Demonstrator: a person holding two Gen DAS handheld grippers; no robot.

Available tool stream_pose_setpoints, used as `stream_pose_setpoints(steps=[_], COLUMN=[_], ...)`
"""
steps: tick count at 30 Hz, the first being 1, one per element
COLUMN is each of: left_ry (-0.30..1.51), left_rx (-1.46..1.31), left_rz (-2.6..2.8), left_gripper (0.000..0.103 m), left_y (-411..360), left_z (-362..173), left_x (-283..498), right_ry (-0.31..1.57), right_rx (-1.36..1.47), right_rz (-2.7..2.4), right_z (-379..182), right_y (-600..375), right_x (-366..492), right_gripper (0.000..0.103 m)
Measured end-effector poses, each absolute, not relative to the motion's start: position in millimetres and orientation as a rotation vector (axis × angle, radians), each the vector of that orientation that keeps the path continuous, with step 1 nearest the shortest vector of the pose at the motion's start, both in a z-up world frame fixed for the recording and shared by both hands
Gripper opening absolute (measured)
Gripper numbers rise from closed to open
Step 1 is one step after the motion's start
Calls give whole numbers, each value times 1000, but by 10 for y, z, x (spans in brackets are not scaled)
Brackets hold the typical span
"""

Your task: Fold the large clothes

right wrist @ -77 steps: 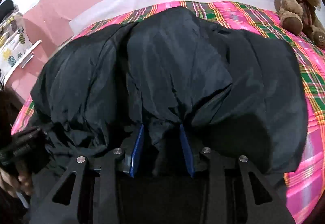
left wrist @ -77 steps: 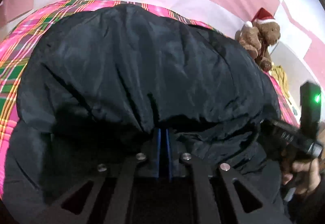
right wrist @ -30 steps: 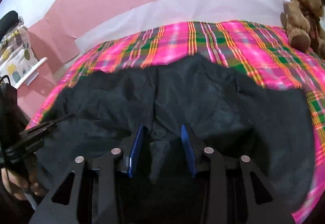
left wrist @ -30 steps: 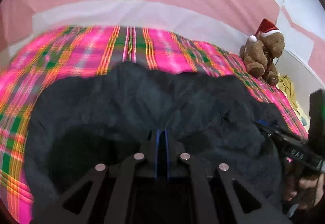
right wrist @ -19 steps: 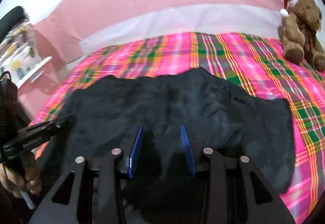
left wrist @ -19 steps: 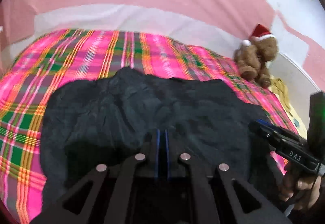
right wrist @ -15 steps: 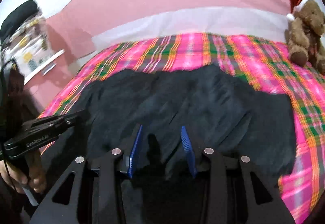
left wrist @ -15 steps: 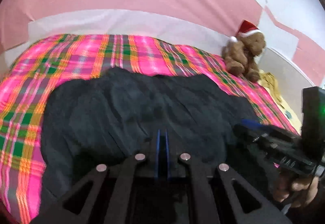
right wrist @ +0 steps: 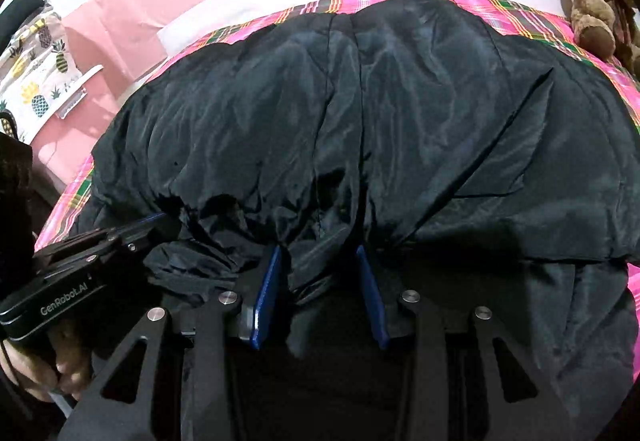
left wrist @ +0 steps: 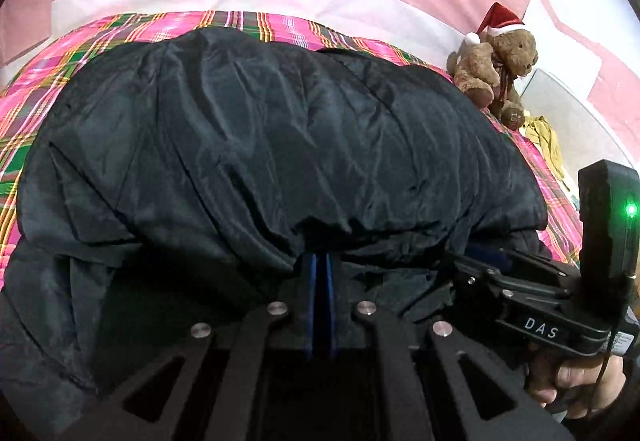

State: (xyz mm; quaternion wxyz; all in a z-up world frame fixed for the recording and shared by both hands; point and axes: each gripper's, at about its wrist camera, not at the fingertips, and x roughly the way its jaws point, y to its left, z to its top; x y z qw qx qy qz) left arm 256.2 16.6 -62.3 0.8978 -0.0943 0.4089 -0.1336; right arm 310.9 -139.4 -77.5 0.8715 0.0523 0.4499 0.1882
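Note:
A large black padded jacket (left wrist: 280, 145) billows over the pink plaid bed (left wrist: 48, 81) and fills most of both views. My left gripper (left wrist: 320, 261) is shut on the jacket's gathered near hem, its blue pads almost touching. The right gripper (right wrist: 320, 257) grips a thick bunch of the same hem of the jacket (right wrist: 400, 121), so its blue pads (right wrist: 272, 273) stand apart with cloth packed between them. Each gripper shows in the other's view: the right one (left wrist: 476, 255) at the right edge, the left one (right wrist: 160, 219) at the left edge. The hem hides all fingertips.
A brown teddy bear (left wrist: 496, 69) in a red Santa hat sits at the bed's far right corner, with a yellow cloth (left wrist: 544, 137) beside it. A pineapple-print fabric (right wrist: 36, 81) hangs off the bed's left side. Pink and white walls lie behind. A person's hands (right wrist: 52, 361) hold both tools.
Half a second ago the jacket lay lower and flatter, with much plaid bed showing beyond it. Now it has puffed up and spread towards the far side, covering most of the bed. Both grips held.

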Motion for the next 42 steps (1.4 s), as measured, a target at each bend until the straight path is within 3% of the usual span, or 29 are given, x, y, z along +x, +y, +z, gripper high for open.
stream_pose_setpoints(steps=[9, 11, 19, 23, 34, 39, 42], left_ry=[828, 811, 759, 747, 744, 735, 722], left_rx=[-114, -122, -134, -160, -198, -189, -183], left_rz=[-236, -236, -227, -195, -77, -41, 1], left_gripper=[8, 8, 8, 12, 13, 27, 33], left_y=[73, 87, 301, 449, 791, 935, 1067], left_z=[-411, -281, 22, -10, -191, -192, -196], left_x=[2436, 2287, 1367, 898, 91, 32, 20], right_ry=[945, 906, 792, 764, 797, 798, 785], right_rx=[134, 130, 123, 125, 180, 214, 229], right_rz=[391, 369, 366, 333, 248, 204, 163], right_z=[-627, -449, -7, 29, -166, -213, -221], right_y=[-1483, -1561, -1827, -1951, -2395, -2589, -2755], right_x=[2997, 2801, 1749, 1292, 615, 560, 556], right_gripper=[42, 47, 48, 51, 57, 59, 66])
